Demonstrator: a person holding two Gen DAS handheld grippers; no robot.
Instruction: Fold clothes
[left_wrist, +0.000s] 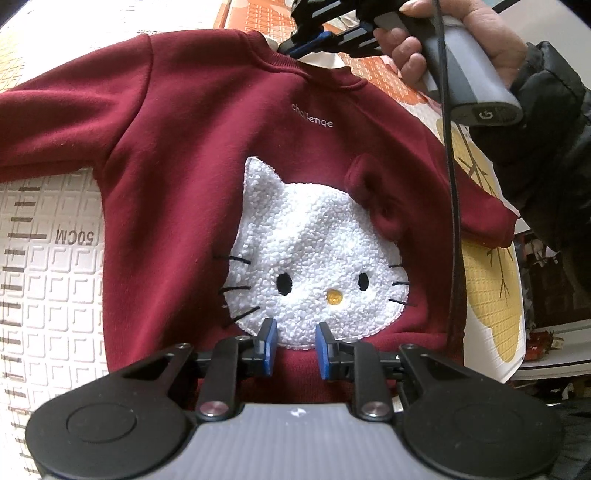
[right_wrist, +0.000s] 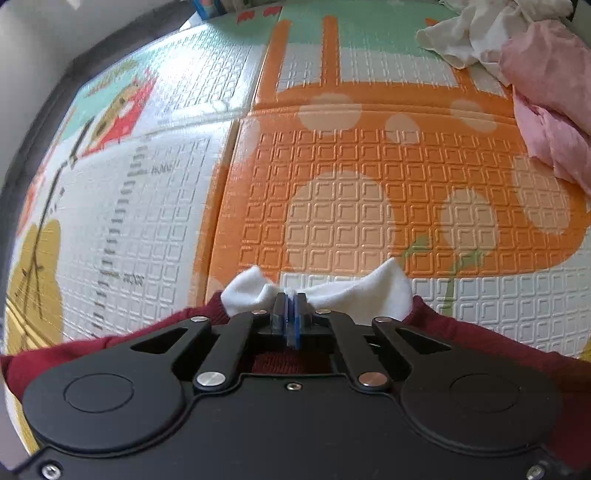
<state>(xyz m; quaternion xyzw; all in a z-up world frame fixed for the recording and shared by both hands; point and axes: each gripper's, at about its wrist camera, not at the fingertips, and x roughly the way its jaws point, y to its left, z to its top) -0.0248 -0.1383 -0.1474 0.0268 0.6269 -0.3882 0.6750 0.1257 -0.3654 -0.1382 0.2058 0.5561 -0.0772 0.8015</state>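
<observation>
A dark red child's sweatshirt (left_wrist: 192, 155) with a white fluffy cat face (left_wrist: 314, 266) lies front up on the play mat, one sleeve stretched to the left. My left gripper (left_wrist: 293, 345) is open and empty, its blue pads just above the hem below the cat face. My right gripper (left_wrist: 291, 46) is at the collar in the left wrist view. In the right wrist view it (right_wrist: 291, 308) is shut on the sweatshirt's neckline (right_wrist: 461, 332), with the white inner lining (right_wrist: 354, 295) bunched around the pads.
The foam play mat (right_wrist: 369, 192) has orange, white and green patterns and a printed ruler (left_wrist: 22, 258). A pile of white and pink clothes (right_wrist: 528, 62) lies at the far right corner. The mat's edge (left_wrist: 517, 369) drops off beside the sweatshirt's right side.
</observation>
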